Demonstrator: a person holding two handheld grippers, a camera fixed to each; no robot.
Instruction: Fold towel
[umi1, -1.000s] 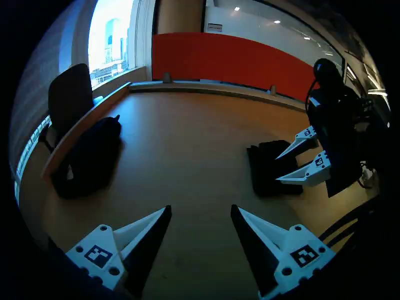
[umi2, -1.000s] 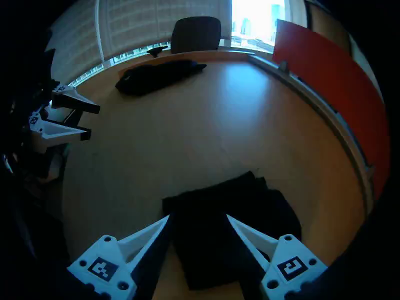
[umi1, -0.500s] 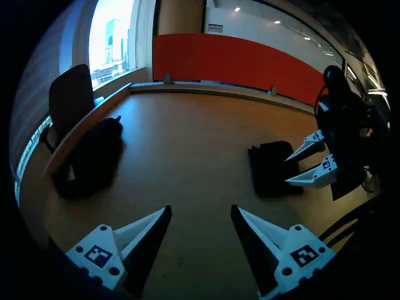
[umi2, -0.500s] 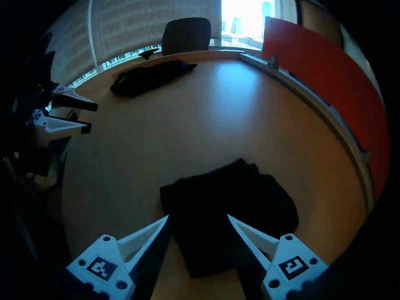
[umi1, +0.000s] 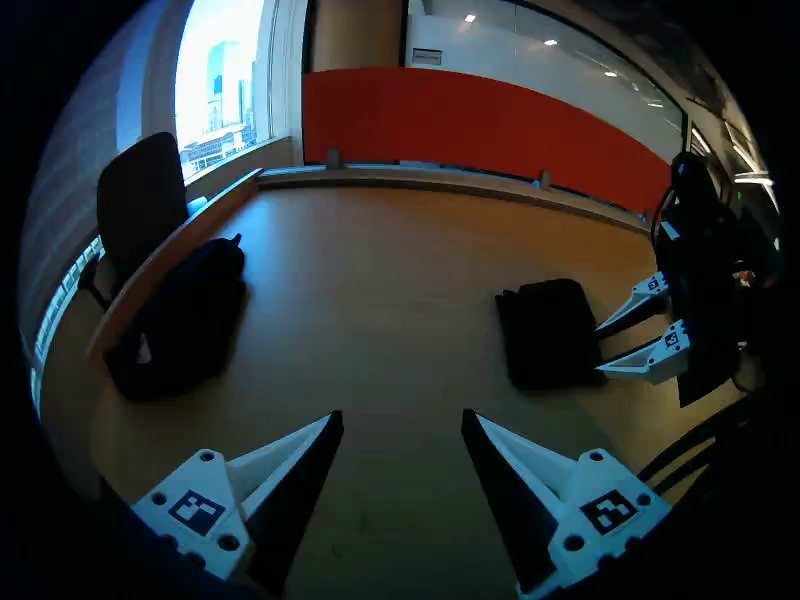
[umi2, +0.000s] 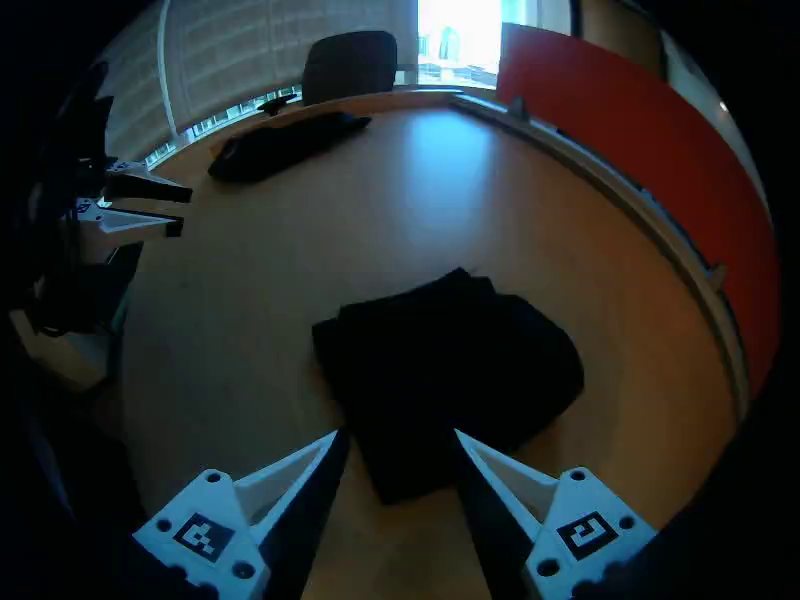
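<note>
A dark towel (umi2: 450, 375) lies folded into a compact block on the wooden table, just ahead of my right gripper (umi2: 397, 445), which is open with its fingertips at the towel's near edge and nothing between them. In the left gripper view the same towel (umi1: 545, 330) sits to the right, with the right gripper (umi1: 605, 350) open beside it. My left gripper (umi1: 400, 425) is open over bare table. It also appears in the right gripper view as the left gripper (umi2: 175, 210), far left, open.
A dark bag (umi1: 180, 315) lies along the table's far edge, seen again as the bag (umi2: 285, 145). An office chair (umi1: 135, 200) stands behind it by the window. A red partition (umi1: 470, 120) runs along the back of the wooden table (umi1: 380, 280).
My right gripper has drawn back from over the towel, so the whole folded towel now lies ahead of its fingertips. My left gripper has stayed put.
</note>
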